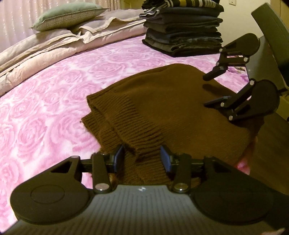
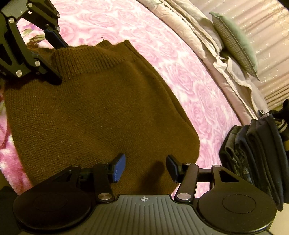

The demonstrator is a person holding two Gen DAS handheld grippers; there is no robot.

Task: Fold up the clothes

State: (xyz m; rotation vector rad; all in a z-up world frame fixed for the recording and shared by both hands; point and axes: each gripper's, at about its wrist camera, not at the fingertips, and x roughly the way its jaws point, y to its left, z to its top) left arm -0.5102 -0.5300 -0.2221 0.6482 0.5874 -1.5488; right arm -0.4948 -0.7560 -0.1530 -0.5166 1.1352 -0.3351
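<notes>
A brown knitted sweater [image 1: 173, 101] lies folded on the pink rose-patterned bedsheet [image 1: 45, 108], its ribbed hem [image 1: 130, 126] toward my left gripper. My left gripper [image 1: 142, 159] is open at that hem, with a ribbed flap lying between its blue pads [image 1: 119, 159]. In the right wrist view the left gripper [image 2: 59, 62] stands at the sweater's [image 2: 101, 108] far ribbed corner. My right gripper [image 2: 145, 168] is open just above the sweater's rounded near edge, holding nothing. From the left wrist view the right gripper [image 1: 206, 91] hovers over the sweater's right side.
A tall stack of folded dark clothes [image 1: 184, 32] stands on the bed behind the sweater, close to my right gripper's side [image 2: 252, 150]. A beige duvet [image 1: 45, 48] and a green pillow [image 1: 66, 15] lie along the far edge. Dark furniture [image 1: 267, 27] borders the bed.
</notes>
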